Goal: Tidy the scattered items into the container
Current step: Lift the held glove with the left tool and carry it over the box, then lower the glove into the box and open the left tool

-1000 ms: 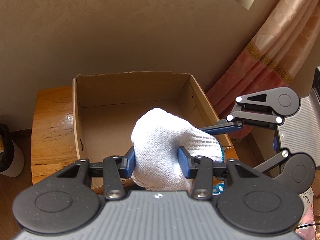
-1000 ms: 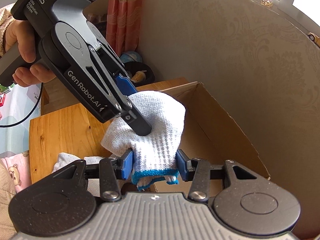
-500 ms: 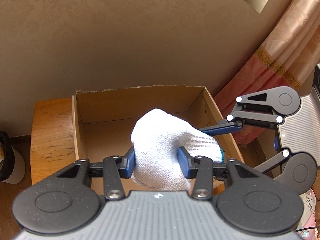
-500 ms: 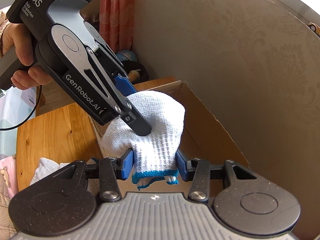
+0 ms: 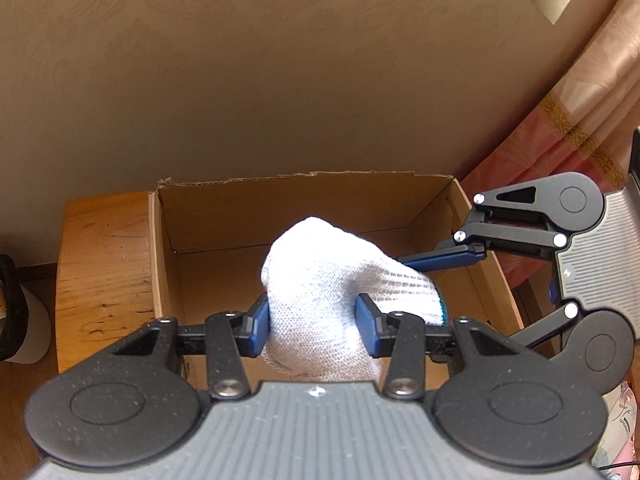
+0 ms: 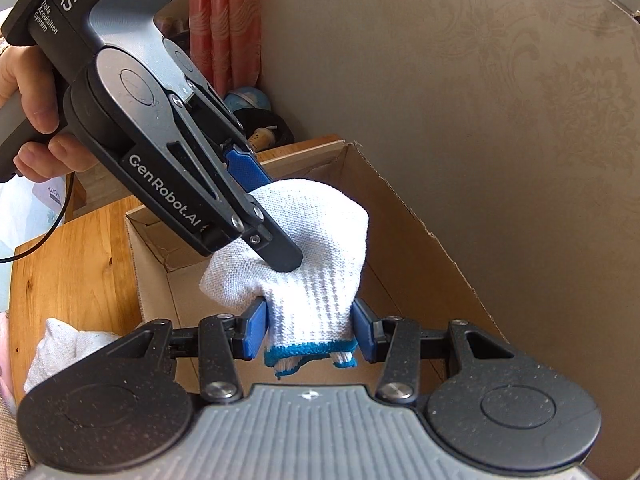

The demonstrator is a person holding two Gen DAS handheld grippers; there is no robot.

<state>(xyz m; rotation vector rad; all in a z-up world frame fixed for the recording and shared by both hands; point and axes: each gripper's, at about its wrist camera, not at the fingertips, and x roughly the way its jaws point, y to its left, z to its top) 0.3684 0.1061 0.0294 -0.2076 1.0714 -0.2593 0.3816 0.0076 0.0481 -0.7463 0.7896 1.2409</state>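
A white knitted glove with a blue cuff (image 5: 320, 280) (image 6: 316, 268) hangs between both grippers above the open cardboard box (image 5: 208, 216) (image 6: 404, 248). My left gripper (image 5: 316, 330) is shut on the glove's finger end; it shows in the right wrist view (image 6: 272, 236) coming in from the upper left. My right gripper (image 6: 310, 334) is shut on the cuff end; it shows in the left wrist view (image 5: 440, 260) reaching in from the right. The box floor that shows is bare. Another white glove (image 6: 68, 348) lies on the wooden table left of the box.
The box stands on a wooden table (image 5: 104, 260) (image 6: 68, 264) against a beige patterned wall. A pink curtain (image 5: 580, 120) hangs to the right. A black and white bin (image 5: 16, 312) stands on the floor at the left.
Both grippers have carried the glove forward over the box. The box has come nearer and lower in both views. The grip on the glove is unchanged.
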